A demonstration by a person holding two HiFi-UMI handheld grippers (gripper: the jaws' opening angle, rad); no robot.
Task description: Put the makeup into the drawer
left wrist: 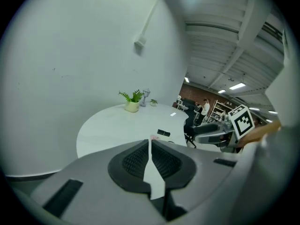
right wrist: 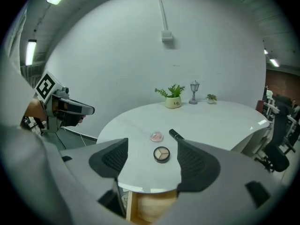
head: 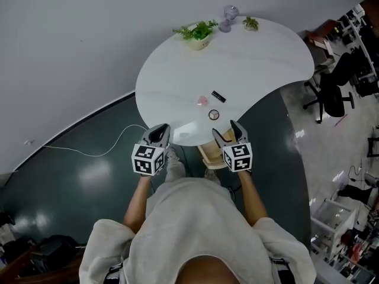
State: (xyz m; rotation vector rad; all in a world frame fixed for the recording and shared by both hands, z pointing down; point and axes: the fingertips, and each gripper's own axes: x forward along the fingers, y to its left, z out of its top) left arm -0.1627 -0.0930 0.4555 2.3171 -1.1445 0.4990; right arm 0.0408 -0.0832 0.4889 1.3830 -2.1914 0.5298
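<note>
— Since nothing has gone into the drawer (head: 214, 154) yet, I'd call the task barely begun. Do you agree?

— I do. From the head view I count three makeup items, all out on the white table (head: 249, 58): a pink compact (head: 202, 100), a black tube (head: 218, 96) just beside it, and a round eyeshadow palette (head: 214, 115) nearest to me. None of them is in a claw.

— And the drawer itself?

— It's pale wood, showing under the table's near edge between my two grippers. It looks pulled out towards me, though I can't see inside it. So all three pick-ups and placements are left to do, as I judge it.

— What about the claws?

— My right gripper (head: 230, 132) has its jaws spread wide and holds nothing. In its own view the palette (right wrist: 161, 154) sits framed between the two pads, but it's farther off on the tabletop and not touching either one. My left gripper (left wrist: 150, 146) has its jaws drawn almost together, with only a thin sliver of gap and nothing pinched in it. It hangs beside the table edge, apart from every item.

— So the palette goes first?

— That's my guess, since the right claw is already lined up with it.
</note>
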